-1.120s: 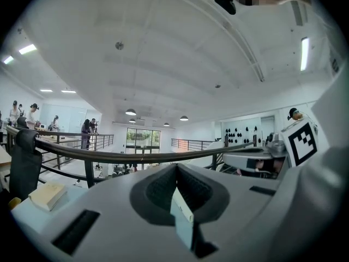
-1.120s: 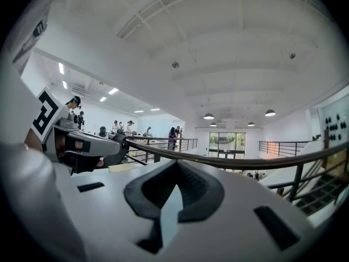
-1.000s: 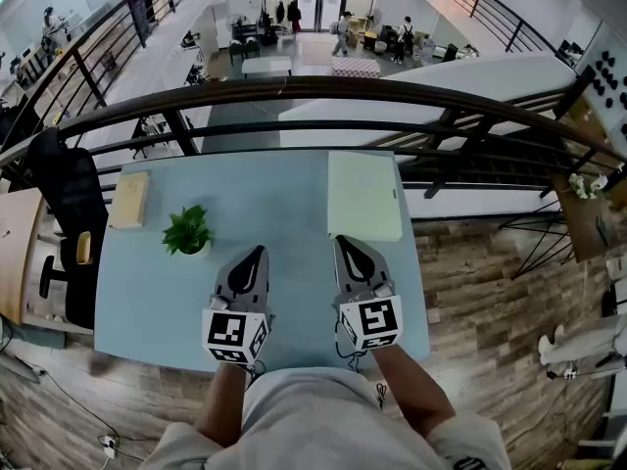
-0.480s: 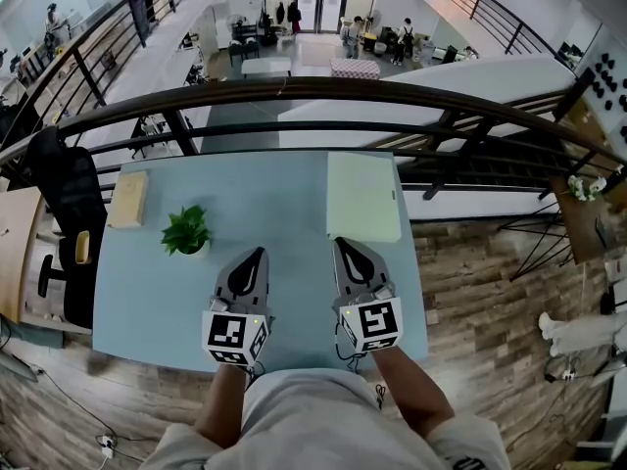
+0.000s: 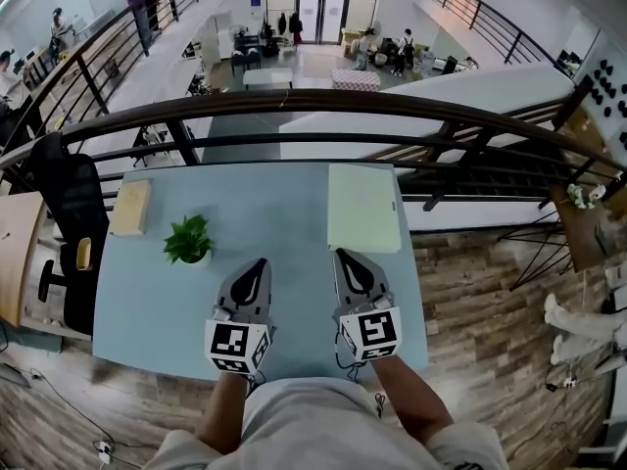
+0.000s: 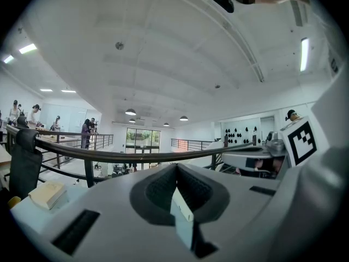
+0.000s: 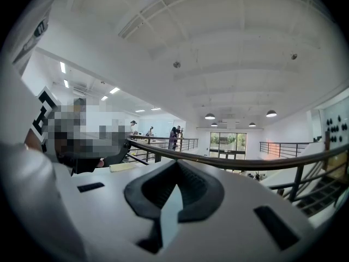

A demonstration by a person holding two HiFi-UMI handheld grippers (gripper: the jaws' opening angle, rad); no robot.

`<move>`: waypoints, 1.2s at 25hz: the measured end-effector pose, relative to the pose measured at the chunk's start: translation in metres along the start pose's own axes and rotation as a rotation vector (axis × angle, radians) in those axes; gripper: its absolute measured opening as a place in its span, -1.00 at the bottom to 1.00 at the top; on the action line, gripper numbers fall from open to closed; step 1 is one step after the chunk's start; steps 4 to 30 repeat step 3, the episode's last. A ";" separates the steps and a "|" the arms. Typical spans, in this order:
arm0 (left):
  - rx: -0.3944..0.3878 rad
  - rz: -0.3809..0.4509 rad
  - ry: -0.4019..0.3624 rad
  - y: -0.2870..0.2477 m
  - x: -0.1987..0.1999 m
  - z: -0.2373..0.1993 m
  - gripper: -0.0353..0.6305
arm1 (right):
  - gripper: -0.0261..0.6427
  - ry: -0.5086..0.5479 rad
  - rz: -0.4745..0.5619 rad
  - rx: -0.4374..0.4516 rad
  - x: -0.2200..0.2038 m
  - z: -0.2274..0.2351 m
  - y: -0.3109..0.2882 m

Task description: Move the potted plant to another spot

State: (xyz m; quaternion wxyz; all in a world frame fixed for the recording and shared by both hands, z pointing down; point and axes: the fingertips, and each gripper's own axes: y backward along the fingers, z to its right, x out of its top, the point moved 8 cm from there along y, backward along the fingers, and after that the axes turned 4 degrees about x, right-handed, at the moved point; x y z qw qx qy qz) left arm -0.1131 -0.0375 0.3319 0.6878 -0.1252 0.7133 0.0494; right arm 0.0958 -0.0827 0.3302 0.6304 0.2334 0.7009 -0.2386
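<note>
**Both grippers shut, plant standing clear on the table**

Only the head view shows the plant (image 5: 189, 240). It stands upright on the blue table (image 5: 284, 213), left of centre, beyond and to the left of the left gripper (image 5: 259, 261) and apart from it. The right gripper (image 5: 342, 254) is alongside, near a pale board (image 5: 362, 207). Each gripper view shows its 2 jaws pressed together with nothing between them. The left gripper view also catches the wooden block (image 6: 48, 193) and the railing (image 6: 136, 156).

place: office mezzanine | evidence: railing (image 5: 294, 100), desk chair (image 5: 69, 194), atrium (image 5: 313, 62) below (people (image 5: 402, 47), tables (image 5: 266, 68))
</note>
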 end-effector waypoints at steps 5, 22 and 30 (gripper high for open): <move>-0.001 -0.001 0.003 0.001 0.000 -0.001 -0.86 | -0.91 -0.016 -0.004 -0.005 -0.003 0.000 0.001; -0.001 -0.001 0.003 0.001 0.000 -0.001 -0.86 | -0.91 -0.016 -0.004 -0.005 -0.003 0.000 0.001; -0.001 -0.001 0.003 0.001 0.000 -0.001 -0.86 | -0.91 -0.016 -0.004 -0.005 -0.003 0.000 0.001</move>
